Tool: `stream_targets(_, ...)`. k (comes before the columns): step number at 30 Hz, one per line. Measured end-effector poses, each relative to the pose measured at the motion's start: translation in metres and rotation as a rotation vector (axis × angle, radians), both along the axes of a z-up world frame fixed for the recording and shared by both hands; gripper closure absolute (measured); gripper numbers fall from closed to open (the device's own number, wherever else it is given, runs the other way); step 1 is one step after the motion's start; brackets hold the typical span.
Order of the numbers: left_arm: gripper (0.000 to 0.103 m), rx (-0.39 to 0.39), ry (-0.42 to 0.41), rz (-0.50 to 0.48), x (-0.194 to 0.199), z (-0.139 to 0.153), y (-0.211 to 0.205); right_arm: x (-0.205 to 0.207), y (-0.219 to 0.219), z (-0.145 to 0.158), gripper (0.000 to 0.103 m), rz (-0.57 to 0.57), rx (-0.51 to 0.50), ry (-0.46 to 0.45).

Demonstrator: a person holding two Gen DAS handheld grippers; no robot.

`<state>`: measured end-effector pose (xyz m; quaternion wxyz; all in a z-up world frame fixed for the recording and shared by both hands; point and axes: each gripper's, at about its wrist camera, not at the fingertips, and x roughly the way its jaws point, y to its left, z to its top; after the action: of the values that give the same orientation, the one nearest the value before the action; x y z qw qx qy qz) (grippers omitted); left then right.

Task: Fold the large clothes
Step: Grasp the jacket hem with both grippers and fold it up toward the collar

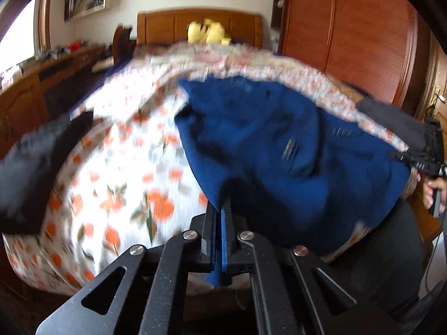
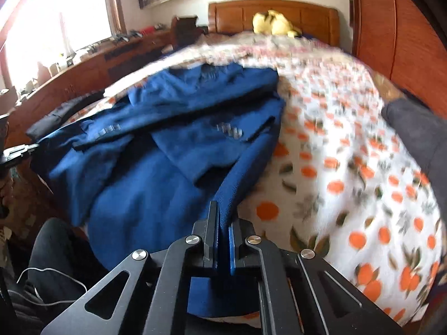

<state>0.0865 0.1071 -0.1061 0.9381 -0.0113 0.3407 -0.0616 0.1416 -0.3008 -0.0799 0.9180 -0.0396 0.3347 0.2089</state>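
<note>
A large blue jacket [image 1: 293,153] lies crumpled on a bed with an orange-flower sheet [image 1: 117,173]. My left gripper [image 1: 220,209] is shut on the jacket's near hem, the cloth pinched between its jaws. In the right wrist view the same jacket [image 2: 156,150] lies spread over the bed's near left side, its cuff buttons showing. My right gripper [image 2: 222,217] is shut on another near edge of the jacket. The right gripper also shows at the right edge of the left wrist view [image 1: 427,150].
A dark garment [image 1: 30,173] lies on the bed at left, another dark garment [image 2: 419,134] at right. A yellow plush toy [image 2: 273,23] sits by the wooden headboard [image 2: 279,14]. A wooden wardrobe [image 1: 349,28] stands right, a cluttered wooden desk [image 2: 83,64] left.
</note>
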Motion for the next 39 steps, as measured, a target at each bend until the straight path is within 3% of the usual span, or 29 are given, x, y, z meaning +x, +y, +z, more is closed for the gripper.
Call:
stream_targets(3,0.100,-0.004,-0.067,-0.012,0.003,0.042,-0.014,-0.005,-0.004,0.023,0.099,0.015,0.060,-0.052)
stream_targets(8,0.101,0.055,-0.129,-0.063,0.011,0.089,-0.042,-0.014,-0.012,0.055,0.099,0.037,0.162,-0.144)
stream_targets(18,0.101,0.085,-0.269,-0.105,0.019,0.172,-0.063,-0.064,-0.018,0.126,0.099,0.049,0.152,-0.344)
stream_targets(21,0.101,0.055,-0.321,-0.103,0.009,0.198,-0.060,-0.085,-0.026,0.151,0.099,0.048,0.160,-0.396)
stream_targets(27,0.101,0.070,-0.435,-0.098,-0.025,0.238,-0.058,-0.146,-0.048,0.187,0.099,0.021,0.144,-0.534)
stream_targets(30,0.101,0.057,-0.452,-0.075,-0.028,0.243,-0.049,-0.158,-0.058,0.191,0.099,-0.005,0.133,-0.549)
stream_targets(33,0.101,0.054,-0.411,-0.048,-0.007,0.226,-0.042,-0.144,-0.059,0.179,0.099,-0.029,0.110,-0.497)
stream_targets(39,0.101,0.040,-0.292,0.014,0.063,0.160,-0.023,-0.089,-0.044,0.121,0.099,-0.098,-0.019,-0.387)
